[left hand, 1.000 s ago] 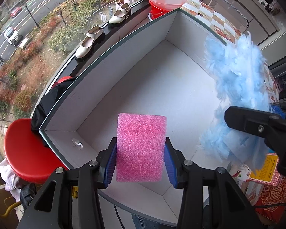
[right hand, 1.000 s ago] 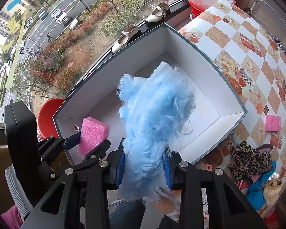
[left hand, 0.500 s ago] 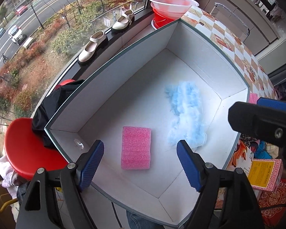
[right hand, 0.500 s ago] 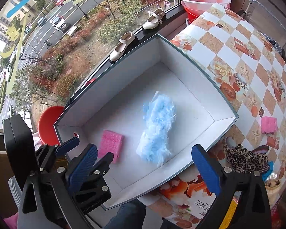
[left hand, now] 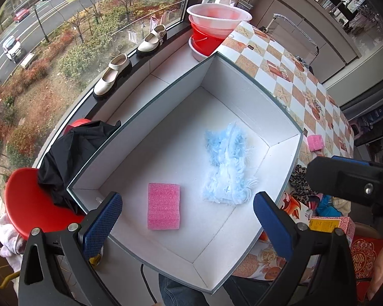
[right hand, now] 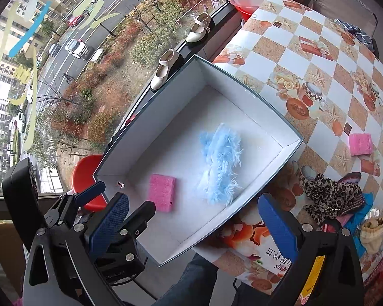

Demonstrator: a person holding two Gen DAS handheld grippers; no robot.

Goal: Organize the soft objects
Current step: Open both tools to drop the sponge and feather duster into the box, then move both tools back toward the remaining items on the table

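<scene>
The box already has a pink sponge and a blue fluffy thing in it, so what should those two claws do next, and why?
Probably the right gripper should swing toward the second pink sponge lying on the checkered table. Both grippers have just opened and hold nothing; the pink sponge and blue fluffy cloth already lie in the box, while the leopard-print fabric also waits outside.

Porous foam sponge (left hand: 163, 205), shaggy blue cloth (left hand: 227, 172), matt white cardboard box (left hand: 166, 97).
</scene>
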